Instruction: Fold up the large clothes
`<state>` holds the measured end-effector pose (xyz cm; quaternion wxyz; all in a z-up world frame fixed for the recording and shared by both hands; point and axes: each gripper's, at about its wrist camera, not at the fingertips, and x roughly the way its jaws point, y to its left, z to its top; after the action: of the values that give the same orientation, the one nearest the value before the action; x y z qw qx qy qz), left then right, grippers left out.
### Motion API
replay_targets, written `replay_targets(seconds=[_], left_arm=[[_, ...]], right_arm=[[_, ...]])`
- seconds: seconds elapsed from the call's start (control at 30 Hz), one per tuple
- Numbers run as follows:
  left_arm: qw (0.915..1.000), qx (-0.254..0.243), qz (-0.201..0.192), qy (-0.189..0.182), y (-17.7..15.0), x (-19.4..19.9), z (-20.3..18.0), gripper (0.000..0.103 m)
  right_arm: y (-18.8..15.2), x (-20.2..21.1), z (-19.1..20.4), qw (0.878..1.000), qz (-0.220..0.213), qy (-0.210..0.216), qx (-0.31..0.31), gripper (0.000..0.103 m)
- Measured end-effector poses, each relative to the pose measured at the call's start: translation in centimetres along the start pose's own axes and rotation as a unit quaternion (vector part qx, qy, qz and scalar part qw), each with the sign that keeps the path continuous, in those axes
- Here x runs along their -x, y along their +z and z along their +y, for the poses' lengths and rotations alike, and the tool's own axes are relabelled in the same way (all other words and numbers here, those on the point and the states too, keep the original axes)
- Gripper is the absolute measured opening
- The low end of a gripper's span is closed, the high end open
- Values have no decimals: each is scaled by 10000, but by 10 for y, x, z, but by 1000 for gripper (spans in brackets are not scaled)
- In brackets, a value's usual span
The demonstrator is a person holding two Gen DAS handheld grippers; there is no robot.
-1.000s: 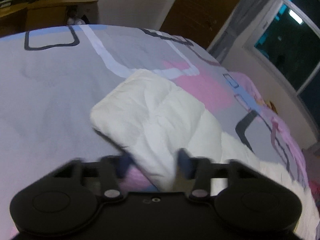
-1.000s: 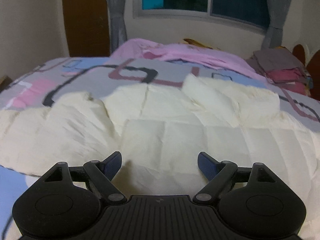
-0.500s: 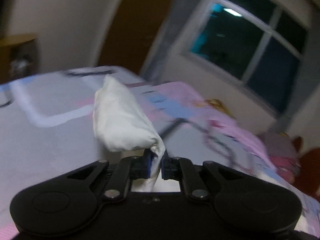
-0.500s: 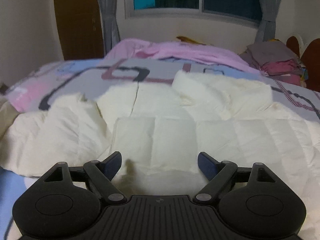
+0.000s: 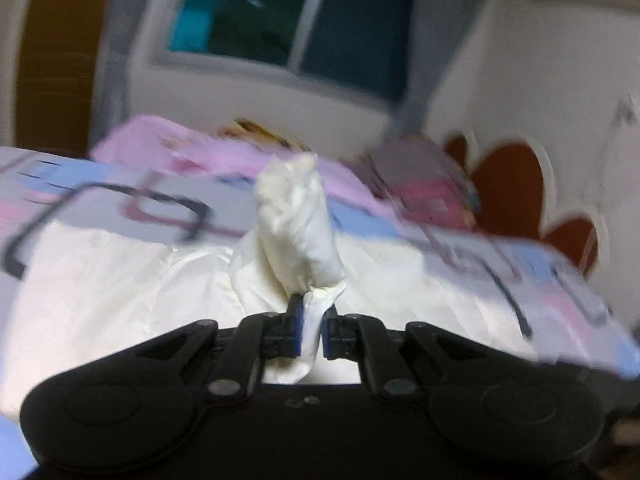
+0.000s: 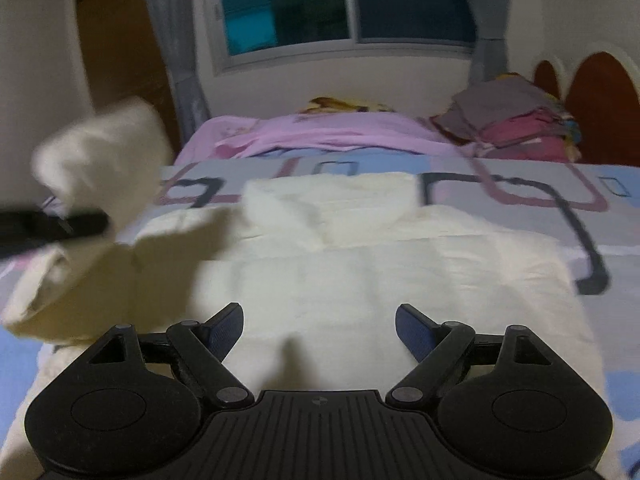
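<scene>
A: Starting at the left, what risk is seen?

B: The sleeve of the cream padded jacket is pinched only at its tip and lifted clear of the bed. If the thin fold is dragged too quickly, it could be pulled out of the pads, and the sleeve would be dropped short of the body. The bulk could also be tugged out of line, since the jacket is pinned by nothing.

A: And the tongs?

B: The left gripper is clenched tight on the sleeve end, with fabric bunched between the blue pads. The right gripper is held wide apart above the jacket's lower middle; nothing is gripped, and contact with the fabric cannot be told.

A: Where is the jacket?

B: It is spread flat across the patterned bedspread, collar toward the window.
</scene>
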<state>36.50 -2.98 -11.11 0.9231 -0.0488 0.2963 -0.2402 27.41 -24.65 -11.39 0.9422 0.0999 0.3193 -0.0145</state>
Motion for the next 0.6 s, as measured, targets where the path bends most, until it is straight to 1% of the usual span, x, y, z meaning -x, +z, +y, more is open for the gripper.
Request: replay_targets(seconds=[0.07,0.1,0.2,0.27,0.3,0.33,0.37,0.43,0.53,0.6], left_arm=[[9993,-230,281,-22,-11,-22,-21,9],[9983,-400,413,24,-18,-32,-31,12],[9937,-900,654,121,-38,-40,-49,28],[9916,-1051,749,122,-46,-35,-57,42],[9911,-1082,756,144,-49,-31,-57,63],[9913,-1105,685,208,-51,-25,-57,79],[9914,-1139,579,273,-54,-18,-60,82],[9903,-1261,464,362,-55,-3,-60,81],[9899,-1236,320,612,-53,17,-47,81],[9890,-1164,291,868,-50,27,-33,81]], right_arm=[[0,7,-21,9999,2,-49,-137,83],[0,12,-29,9998,7,-47,-196,83],[0,19,-47,9993,18,24,-368,84],[0,23,-53,9987,36,157,-493,84],[1,24,-55,9980,51,252,-573,84],[1,24,-55,9973,63,342,-651,84],[2,24,-56,9964,79,432,-719,84],[6,17,-51,9951,126,589,-785,84],[8,5,-37,9932,249,842,-761,84],[7,-5,-27,9924,349,957,-689,84]])
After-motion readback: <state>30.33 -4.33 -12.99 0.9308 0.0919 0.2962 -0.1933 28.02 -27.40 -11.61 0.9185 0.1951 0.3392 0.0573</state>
